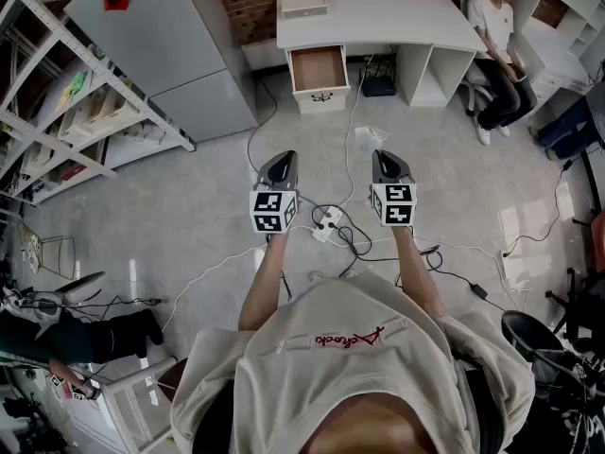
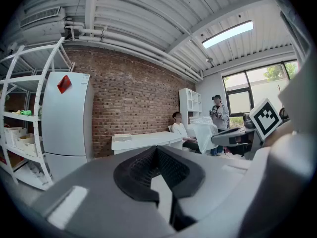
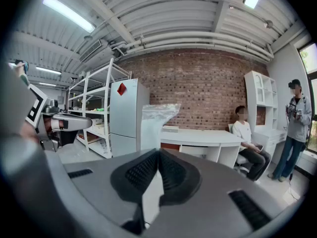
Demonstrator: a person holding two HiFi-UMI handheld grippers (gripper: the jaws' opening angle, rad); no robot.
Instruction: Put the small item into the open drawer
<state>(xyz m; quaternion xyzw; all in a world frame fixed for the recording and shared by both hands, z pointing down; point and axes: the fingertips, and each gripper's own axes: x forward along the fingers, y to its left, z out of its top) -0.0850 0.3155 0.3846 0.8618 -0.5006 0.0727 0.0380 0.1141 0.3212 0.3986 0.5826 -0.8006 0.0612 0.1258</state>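
The white desk [image 1: 378, 17] stands against the brick wall, its drawer [image 1: 319, 69] pulled open and showing a bare brown bottom. I hold both grippers side by side at mid-floor, well short of the desk. My right gripper [image 1: 383, 155] [image 3: 158, 153] is shut on a small clear plastic bag [image 3: 157, 120] that sticks up above its tips; the bag [image 1: 367, 140] [image 2: 204, 130] also shows in the other two views. My left gripper [image 1: 281, 157] [image 2: 157, 150] is shut with nothing in it.
A flat white box [image 1: 303, 6] lies on the desk. A grey fridge [image 1: 161, 45] and white shelving [image 1: 76, 102] stand at the left. A person [image 1: 496, 45] sits right of the desk; another stands by the window [image 3: 294, 128]. Cables and a power strip [image 1: 328, 223] lie on the floor.
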